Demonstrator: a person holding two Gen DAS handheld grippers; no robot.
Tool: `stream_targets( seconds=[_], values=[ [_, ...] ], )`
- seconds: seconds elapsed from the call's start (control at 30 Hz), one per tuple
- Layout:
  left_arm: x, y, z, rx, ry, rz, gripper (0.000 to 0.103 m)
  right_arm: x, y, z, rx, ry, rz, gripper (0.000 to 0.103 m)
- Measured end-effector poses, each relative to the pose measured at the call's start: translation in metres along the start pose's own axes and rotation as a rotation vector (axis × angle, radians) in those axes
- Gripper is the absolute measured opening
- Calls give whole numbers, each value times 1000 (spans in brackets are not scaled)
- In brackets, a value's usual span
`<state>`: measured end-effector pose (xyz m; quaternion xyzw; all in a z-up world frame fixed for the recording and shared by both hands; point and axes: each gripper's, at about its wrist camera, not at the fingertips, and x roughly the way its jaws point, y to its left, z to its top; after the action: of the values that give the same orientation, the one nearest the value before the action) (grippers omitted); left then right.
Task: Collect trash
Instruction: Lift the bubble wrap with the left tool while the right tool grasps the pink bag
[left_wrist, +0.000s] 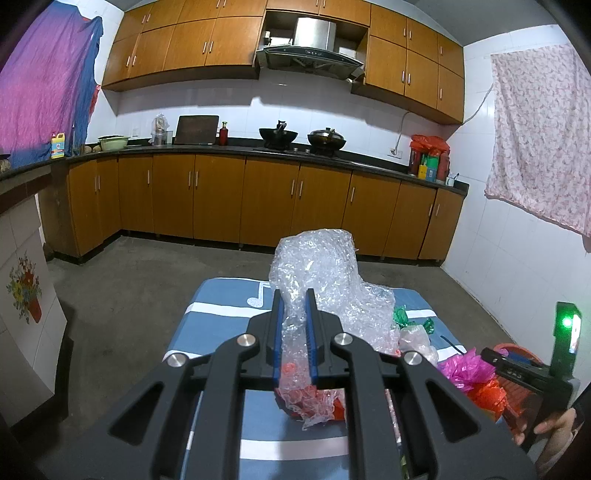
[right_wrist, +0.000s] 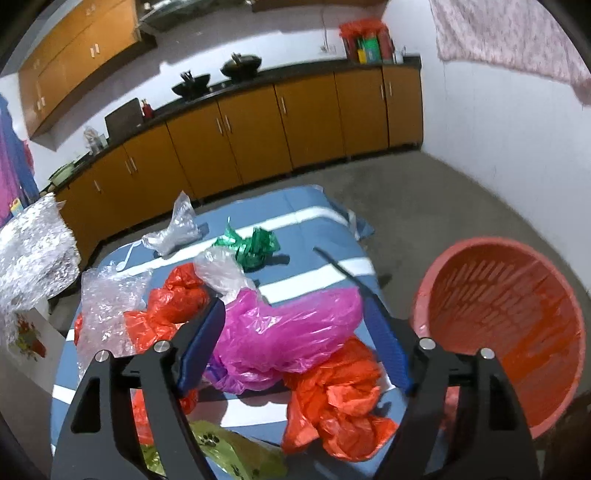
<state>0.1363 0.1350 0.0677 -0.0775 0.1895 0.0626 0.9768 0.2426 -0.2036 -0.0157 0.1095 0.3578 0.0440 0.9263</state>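
Observation:
My left gripper (left_wrist: 294, 295) is shut on a big sheet of clear bubble wrap (left_wrist: 321, 269) and holds it up above the blue striped table (left_wrist: 218, 314). The bubble wrap also shows at the left edge of the right wrist view (right_wrist: 33, 251). My right gripper (right_wrist: 295, 306) is open, its fingers either side of a magenta plastic bag (right_wrist: 291, 332) on the table (right_wrist: 306, 218). Orange bags (right_wrist: 332, 413), a green wrapper (right_wrist: 251, 243), clear bags (right_wrist: 177, 229) and a yellow-green paw-print bag (right_wrist: 236, 458) lie around it. A red slotted bin (right_wrist: 506, 325) stands right of the table.
Brown kitchen cabinets (left_wrist: 258, 199) with a dark counter run along the far wall, woks (left_wrist: 279, 134) on the stove. Grey floor surrounds the table. A pink cloth (left_wrist: 539, 136) hangs at right. The right gripper's body (left_wrist: 535, 373) shows at the left view's lower right.

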Motion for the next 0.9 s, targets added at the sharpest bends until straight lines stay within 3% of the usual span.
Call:
stream_targets(
  seconds=[0.13,0.17,0.3,0.6,0.9],
  values=[
    [0,-1,0,6,-1,-5,12,6,-3,-3,7,27,52,14],
    [0,-1,-1,8,-1,-6,12,5,-4,-4,9,21,59,11],
    [1,0,-2,10,0,-9,12,-3,-3,-1,3,-9,78,7],
    [-2,-3,1,22,-4,-25,12,-47,5,17,-11,-167,82,6],
    [-6,-26,6,48,-16,-76,11,-88,-10,34,-1,-286,31,6]
  ],
)
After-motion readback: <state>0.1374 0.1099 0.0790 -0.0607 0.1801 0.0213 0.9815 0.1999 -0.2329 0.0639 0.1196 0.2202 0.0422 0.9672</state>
